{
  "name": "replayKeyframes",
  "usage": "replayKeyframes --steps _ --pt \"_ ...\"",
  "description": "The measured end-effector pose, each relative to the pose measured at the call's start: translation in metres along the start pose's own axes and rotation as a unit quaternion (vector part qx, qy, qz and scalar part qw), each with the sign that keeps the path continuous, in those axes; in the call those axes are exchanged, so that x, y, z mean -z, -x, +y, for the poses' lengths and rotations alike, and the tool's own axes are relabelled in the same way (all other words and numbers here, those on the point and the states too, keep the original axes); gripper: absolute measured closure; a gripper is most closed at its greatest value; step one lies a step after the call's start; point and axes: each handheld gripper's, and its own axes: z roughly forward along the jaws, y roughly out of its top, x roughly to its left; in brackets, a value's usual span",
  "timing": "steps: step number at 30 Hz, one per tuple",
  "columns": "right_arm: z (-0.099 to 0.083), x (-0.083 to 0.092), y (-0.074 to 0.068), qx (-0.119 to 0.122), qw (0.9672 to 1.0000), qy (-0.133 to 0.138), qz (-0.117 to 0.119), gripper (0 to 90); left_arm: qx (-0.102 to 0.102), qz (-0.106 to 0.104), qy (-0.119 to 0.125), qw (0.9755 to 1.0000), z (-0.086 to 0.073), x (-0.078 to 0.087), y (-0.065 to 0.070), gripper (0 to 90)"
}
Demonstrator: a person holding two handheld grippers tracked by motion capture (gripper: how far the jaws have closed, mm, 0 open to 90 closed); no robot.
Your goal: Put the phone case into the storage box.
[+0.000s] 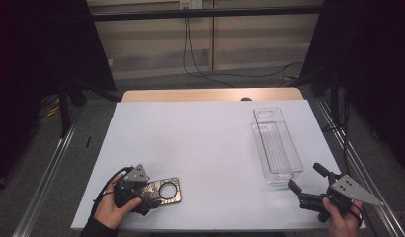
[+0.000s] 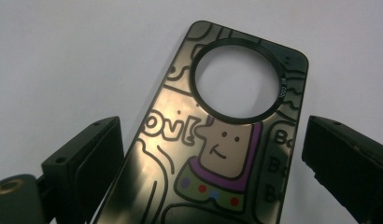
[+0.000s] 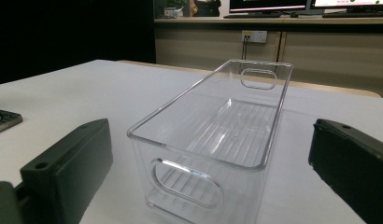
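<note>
A dark phone case [image 1: 166, 190] with a round camera hole and a cartoon print lies flat near the table's front left. In the left gripper view the phone case [image 2: 213, 154] lies between the spread jaws, which stand clear of both its long edges. My left gripper [image 1: 150, 197] is open over its near end. A clear plastic bin [image 1: 276, 143] stands empty on the right half of the table. My right gripper [image 1: 305, 180] is open just in front of the bin's near end, and the bin [image 3: 217, 126] shows with its handle cutout facing me.
The white table top [image 1: 205, 148] has bare room between case and bin. A wooden strip [image 1: 210, 95] runs along its far edge. Metal rails [image 1: 47, 168] flank both sides. The case's corner [image 3: 5, 120] shows at the left edge of the right gripper view.
</note>
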Motion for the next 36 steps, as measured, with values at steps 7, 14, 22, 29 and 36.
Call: replayKeyframes --steps 7,14,22,29,36 --pt "0.000 0.000 0.000 -0.001 1.0000 0.000 0.000 0.0 -0.015 -0.014 -0.020 0.9996 0.001 -0.006 -0.004 5.1" --pt "0.000 0.000 0.000 0.000 1.0000 -0.001 0.000 0.0 -0.035 -0.021 -0.041 0.9983 0.006 -0.012 -0.003 4.4" --pt "0.000 0.000 0.000 0.001 1.0000 -0.001 0.000 0.0 -0.050 -0.023 -0.058 0.9968 0.007 -0.018 -0.001 0.9" --pt "0.000 0.000 0.000 0.000 1.0000 -0.002 0.001 0.0 -0.057 -0.023 -0.048 0.9970 0.003 -0.019 -0.001 0.0" --pt "0.000 -0.001 0.000 0.001 1.0000 -0.002 0.001 0.0 -0.056 -0.023 -0.054 0.9967 0.005 -0.017 -0.002 3.1"
